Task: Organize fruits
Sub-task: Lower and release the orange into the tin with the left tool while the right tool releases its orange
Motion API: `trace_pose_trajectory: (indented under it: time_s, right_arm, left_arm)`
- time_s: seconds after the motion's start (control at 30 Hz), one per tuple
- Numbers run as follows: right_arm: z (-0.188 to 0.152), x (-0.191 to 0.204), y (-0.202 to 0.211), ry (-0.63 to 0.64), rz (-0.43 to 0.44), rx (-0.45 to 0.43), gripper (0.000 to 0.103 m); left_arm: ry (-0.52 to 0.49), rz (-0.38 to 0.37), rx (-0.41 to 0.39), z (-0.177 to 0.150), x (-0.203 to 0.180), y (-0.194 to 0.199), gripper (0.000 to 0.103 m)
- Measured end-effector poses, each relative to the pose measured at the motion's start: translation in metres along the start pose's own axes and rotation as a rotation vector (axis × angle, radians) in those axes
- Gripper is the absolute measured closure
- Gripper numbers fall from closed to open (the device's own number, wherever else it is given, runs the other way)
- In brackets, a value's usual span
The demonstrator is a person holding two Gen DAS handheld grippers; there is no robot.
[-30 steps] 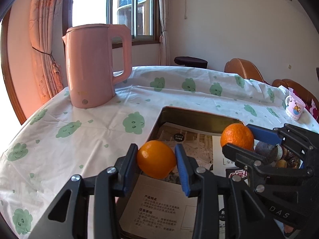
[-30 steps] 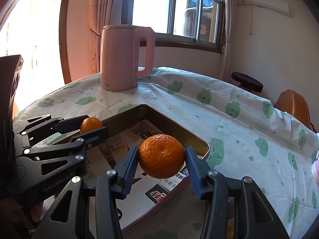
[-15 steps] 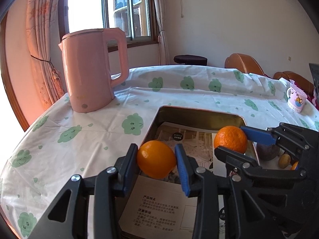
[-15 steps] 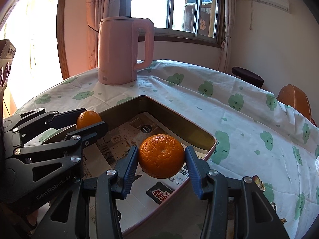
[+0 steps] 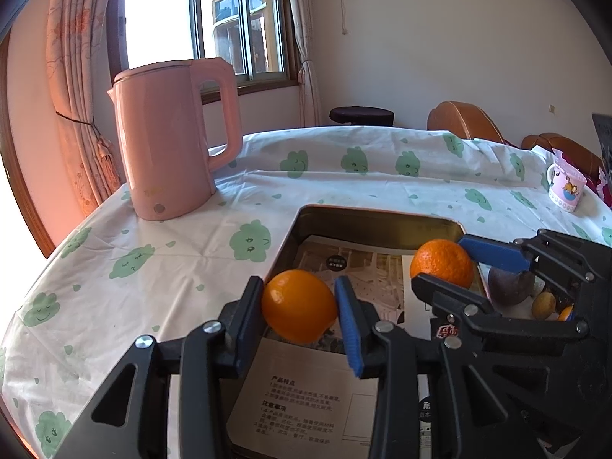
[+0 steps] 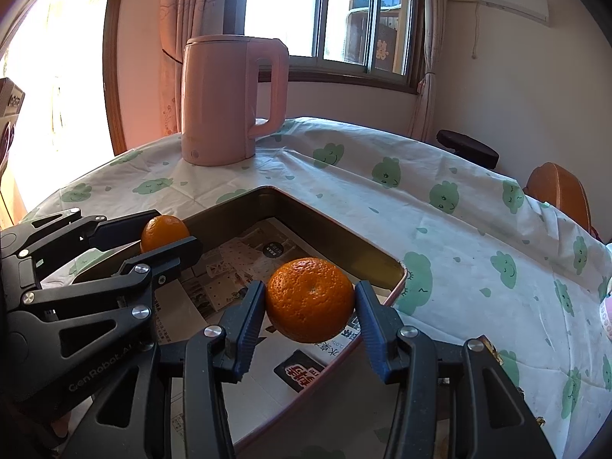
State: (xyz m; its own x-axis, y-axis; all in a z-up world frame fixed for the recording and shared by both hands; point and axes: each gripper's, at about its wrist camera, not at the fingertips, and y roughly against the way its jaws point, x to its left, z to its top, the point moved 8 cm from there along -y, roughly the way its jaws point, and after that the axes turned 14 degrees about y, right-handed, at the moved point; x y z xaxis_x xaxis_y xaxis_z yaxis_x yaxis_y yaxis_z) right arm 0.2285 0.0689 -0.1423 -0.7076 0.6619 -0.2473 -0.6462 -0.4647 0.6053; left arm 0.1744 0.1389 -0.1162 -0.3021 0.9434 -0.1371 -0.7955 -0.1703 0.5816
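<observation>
Oranges [image 5: 299, 306] [image 6: 310, 299] gripped in both grippers' fingers above paper-lined tin [image 5: 376, 223], pink kettle [image 5: 172, 141] behind, perhaps plums [image 5: 510, 285] alongside.

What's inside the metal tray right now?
Only printed paper sheets line the metal tray; no fruit lies there. Both grippers and their oranges cover parts of its floor.

Smooth orange [image 5: 299, 306], round and glossy, clamped between pads of left gripper [image 5: 299, 308], held in air over near left corner of metal tray [image 5: 376, 217]. Pebbly mandarin [image 6: 310, 300], slightly flattened, navel facing camera, pinched in right gripper [image 6: 310, 302] above tray's right rim. Tray rectangular, gold-toned inside, lined with printed paper. Dark purple fruit [image 5: 510, 287] and small yellowish-green fruit [image 5: 543, 305] lying beyond tray's right edge.
</observation>
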Motion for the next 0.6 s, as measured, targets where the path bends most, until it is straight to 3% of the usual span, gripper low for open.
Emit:
trace_pose_trajectory:
  time_s: [0.47,0.6]
  right_arm:
    - [0.000,-0.007,0.006,-0.009,-0.064,-0.016,0.043]
    - [-0.001,-0.011,0.009,-0.019,-0.086,-0.023,0.039]
  left_arm:
    - [0.001,-0.006,-0.015,0.001,-0.001,0.002,0.061]
    - [0.010,0.001,-0.024,0.002,0.002,0.004,0.055]
